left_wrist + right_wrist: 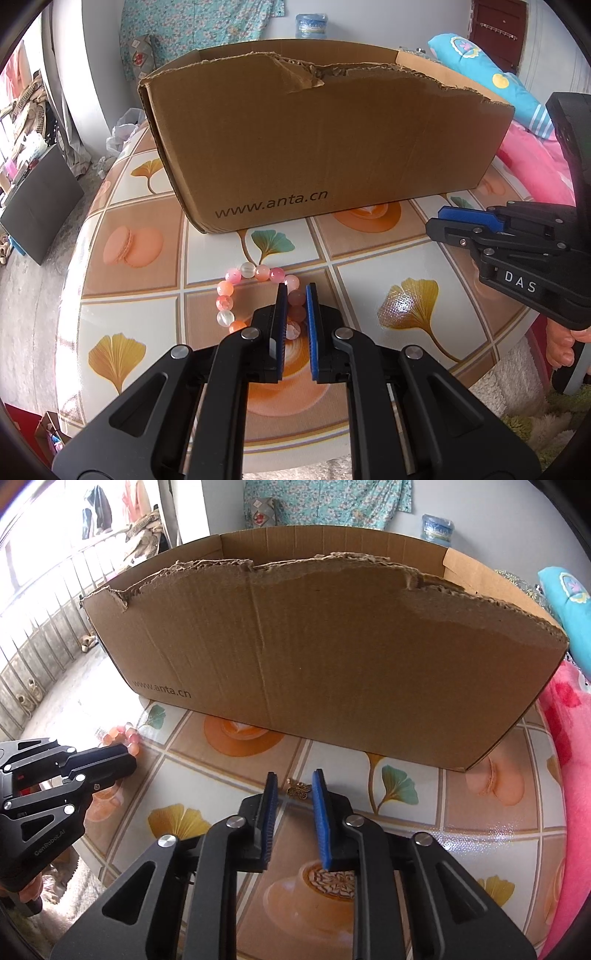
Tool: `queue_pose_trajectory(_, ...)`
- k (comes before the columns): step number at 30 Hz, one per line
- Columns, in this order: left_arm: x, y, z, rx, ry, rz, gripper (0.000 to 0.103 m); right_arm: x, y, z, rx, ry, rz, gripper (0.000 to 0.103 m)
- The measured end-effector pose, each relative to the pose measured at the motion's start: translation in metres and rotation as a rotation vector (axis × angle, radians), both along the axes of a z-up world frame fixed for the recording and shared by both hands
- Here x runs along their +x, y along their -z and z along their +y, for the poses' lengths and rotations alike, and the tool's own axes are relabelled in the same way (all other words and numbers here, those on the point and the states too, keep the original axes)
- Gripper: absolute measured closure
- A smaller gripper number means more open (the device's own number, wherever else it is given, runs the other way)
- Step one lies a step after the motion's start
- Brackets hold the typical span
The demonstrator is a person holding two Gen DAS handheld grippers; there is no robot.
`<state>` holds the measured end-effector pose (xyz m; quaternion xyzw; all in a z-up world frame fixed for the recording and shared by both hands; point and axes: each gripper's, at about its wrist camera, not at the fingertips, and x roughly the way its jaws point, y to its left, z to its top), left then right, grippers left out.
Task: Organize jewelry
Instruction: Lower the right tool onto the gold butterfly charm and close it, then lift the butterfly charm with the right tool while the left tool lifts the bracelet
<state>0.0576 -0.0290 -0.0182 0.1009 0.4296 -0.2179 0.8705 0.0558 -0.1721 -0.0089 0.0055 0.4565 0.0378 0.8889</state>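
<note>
Two grippers were over the patterned tablecloth, both with fingers apart. Left gripper straddled the right-hand side of a pink-and-white bead bracelet lying flat on the table, blue pads on either side of the beads; whether the pads touched the beads could not be told. The rest of the loop ran left and far of the fingertips. Right gripper hung near a small brass butterfly charm on the table, the charm sitting in the gap at the fingertips, not clamped. In the left wrist view the right gripper came in from the right edge. Beyond both items stood an open cardboard box with a torn near wall, printed "www.anta.cn". Farther back: a blue water jug and floral fabric against the wall.
</note>
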Motion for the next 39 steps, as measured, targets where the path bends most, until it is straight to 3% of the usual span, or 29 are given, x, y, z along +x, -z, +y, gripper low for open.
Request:
queue_pose_trajectory(2, 0.000, 0.000, 0.000, 0.001, 0.000, 0.000, 0.094, 0.002, -0.001, 0.003, 0.006, -0.001, 0.001, 0.091)
queue_pose_trajectory(28, -0.001, 0.000, -0.001, -0.017, 0.004, 0.006, 0.094, -0.014, -0.005, -0.024, 0.104, 0.044, 0.002, 0.091)
queue_pose_trajectory(39, -0.001, -0.012, 0.015, -0.102, -0.006, 0.015, 0.094, -0.025, -0.012, -0.027, 0.118, 0.051, -0.013, 0.091)
